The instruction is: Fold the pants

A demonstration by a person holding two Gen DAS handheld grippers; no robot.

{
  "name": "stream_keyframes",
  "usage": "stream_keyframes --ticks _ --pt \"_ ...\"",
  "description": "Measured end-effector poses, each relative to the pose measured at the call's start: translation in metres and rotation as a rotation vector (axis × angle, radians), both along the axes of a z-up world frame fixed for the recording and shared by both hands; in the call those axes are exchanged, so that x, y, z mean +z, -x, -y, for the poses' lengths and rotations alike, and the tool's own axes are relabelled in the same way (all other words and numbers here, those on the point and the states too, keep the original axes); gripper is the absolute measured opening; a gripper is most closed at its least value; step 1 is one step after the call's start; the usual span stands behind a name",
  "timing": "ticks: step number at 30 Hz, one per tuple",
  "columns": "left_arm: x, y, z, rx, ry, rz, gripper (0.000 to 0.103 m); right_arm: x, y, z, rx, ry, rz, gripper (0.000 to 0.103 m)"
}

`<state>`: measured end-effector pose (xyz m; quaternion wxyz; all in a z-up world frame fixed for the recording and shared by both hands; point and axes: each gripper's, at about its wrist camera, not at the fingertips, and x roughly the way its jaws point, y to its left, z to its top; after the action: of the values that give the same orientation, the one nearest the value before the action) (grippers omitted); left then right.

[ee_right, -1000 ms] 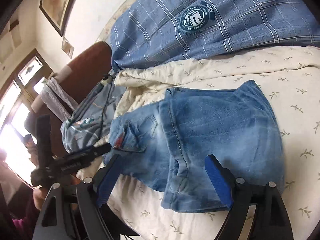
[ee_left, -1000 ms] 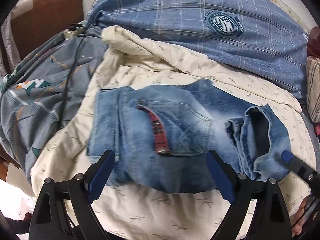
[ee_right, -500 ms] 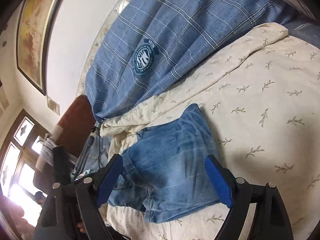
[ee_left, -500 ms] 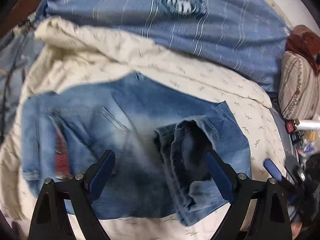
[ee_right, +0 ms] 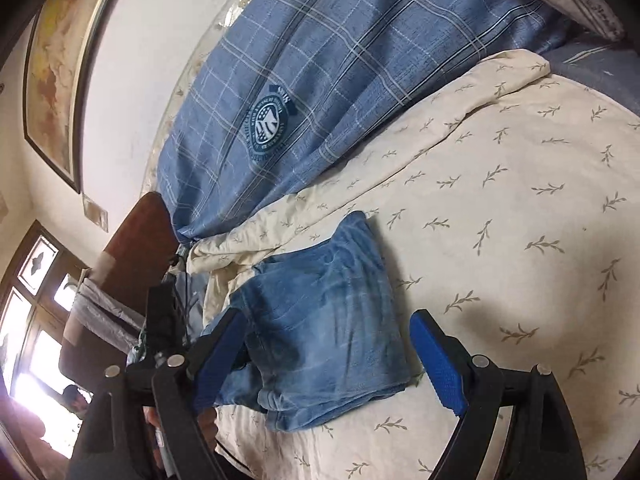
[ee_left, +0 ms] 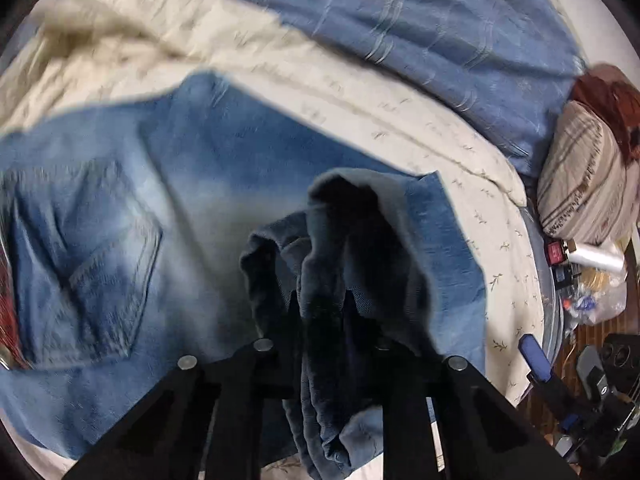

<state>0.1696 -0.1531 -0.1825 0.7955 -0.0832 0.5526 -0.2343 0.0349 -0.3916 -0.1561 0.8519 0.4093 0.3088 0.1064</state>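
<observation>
Folded jeans (ee_right: 320, 320) spread on a cream quilt (ee_right: 520, 200), lower centre of the right wrist view. Left gripper (ee_left: 320, 312) just snapped shut, pinching a bunched denim leg end at bottom centre of its own view. Right gripper (ee_right: 328, 364) held wide open, low over the jeans' near edge, gripping nothing. Blue plaid blanket (ee_right: 340, 60) banked across the top.

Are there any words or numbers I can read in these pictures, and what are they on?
Round badge on the blue plaid cover: a ring of letters, too small to read.
Same badge in the left wrist view: blurred.
Red box beside the bed: too small to read.
Nothing else carries text.
</observation>
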Motion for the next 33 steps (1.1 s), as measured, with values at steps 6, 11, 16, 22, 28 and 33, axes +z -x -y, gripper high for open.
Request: stream_keyframes --ticks 6,11,16,22,28,33 --pt "0.059 -0.011 0.025 -0.086 -0.056 0.206 0.016 0.003 -0.003 -0.013 0.014 0.036 0.011 0.086" --pt "0.027 -0.046 0.011 0.015 -0.267 0.082 0.020 -0.001 -0.020 -0.025 -0.012 0.094 -0.028 0.086" --pt "0.020 -0.028 -0.036 0.064 -0.223 0.059 0.020 0.004 -0.035 -0.044 -0.021 0.177 -0.006 0.086" --pt "0.040 0.014 -0.048 0.019 -0.120 0.142 0.039 0.018 -0.038 -0.071 0.021 0.227 0.114 0.081" --pt "-0.002 0.034 -0.025 -0.057 -0.237 0.070 0.039 -0.034 -0.059 -0.094 0.195 0.319 -0.178 0.031" --pt "0.006 0.037 -0.041 0.005 -0.156 0.033 0.040 -0.032 -0.046 -0.083 0.214 0.281 -0.156 0.029"
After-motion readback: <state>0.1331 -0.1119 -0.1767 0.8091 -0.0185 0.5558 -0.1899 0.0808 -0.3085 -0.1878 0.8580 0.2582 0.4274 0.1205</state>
